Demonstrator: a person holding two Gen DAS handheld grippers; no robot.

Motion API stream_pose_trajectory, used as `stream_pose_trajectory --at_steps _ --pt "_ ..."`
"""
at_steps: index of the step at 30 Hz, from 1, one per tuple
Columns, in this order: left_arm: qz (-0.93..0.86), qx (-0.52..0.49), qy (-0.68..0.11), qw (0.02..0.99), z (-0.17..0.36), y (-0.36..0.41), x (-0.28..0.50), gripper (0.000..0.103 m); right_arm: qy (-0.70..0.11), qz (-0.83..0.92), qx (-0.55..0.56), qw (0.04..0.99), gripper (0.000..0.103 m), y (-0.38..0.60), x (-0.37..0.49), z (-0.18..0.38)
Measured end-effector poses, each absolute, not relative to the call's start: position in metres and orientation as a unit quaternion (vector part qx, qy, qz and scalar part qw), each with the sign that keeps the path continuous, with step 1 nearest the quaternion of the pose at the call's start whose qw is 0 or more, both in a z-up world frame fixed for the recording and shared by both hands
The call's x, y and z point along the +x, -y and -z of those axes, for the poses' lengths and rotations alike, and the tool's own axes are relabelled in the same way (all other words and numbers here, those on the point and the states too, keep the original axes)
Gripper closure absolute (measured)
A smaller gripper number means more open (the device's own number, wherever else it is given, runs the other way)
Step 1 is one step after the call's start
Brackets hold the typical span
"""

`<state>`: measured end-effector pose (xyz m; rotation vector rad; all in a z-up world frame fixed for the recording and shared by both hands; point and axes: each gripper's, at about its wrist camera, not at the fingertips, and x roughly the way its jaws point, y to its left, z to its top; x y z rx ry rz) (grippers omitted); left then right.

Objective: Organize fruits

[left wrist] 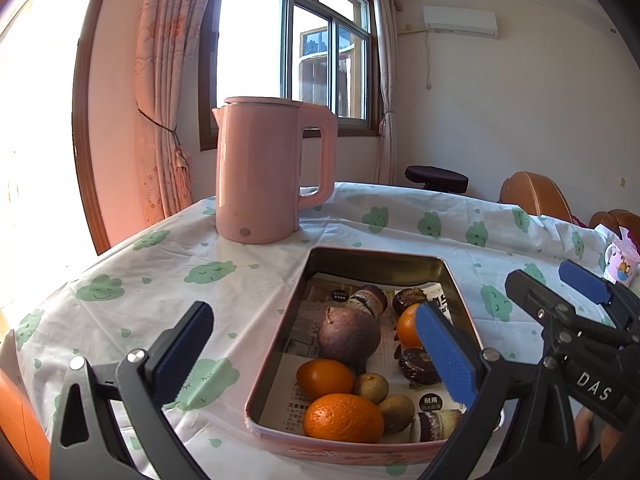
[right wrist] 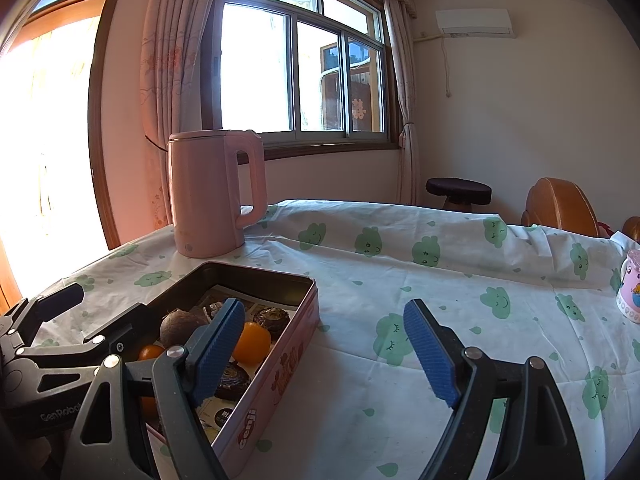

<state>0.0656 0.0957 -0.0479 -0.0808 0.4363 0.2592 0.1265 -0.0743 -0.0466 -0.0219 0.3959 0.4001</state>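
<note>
A pink rectangular tin stands on the table, lined with printed paper and holding fruit. Inside it lie oranges, a large brownish-purple round fruit, small green-brown fruits and several dark mottled ones. My left gripper hovers over the tin's near end, open, nothing between its blue pads. My right gripper is open too; its left pad hangs over the tin's right side, its right pad over bare cloth.
A tall pink kettle stands behind the tin. A small pink cup sits at the table's right edge. White cloth with green cloud prints covers the table. Wooden chair backs and a dark stool lie beyond.
</note>
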Motion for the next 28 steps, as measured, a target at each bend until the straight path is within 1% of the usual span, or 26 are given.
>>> stream_pose_trajectory --at_steps 8,28 --pt "-0.135 -0.033 -0.203 0.969 0.0455 -0.0937 0.0607 0.000 -0.193 -0.196 -0.012 0.961 0.019 0.0739 0.1254 0.0461" --pt "-0.143 -0.030 -0.204 0.968 0.0456 -0.0931 0.0611 0.000 -0.194 -0.194 -0.011 0.962 0.018 0.0750 0.1250 0.0445"
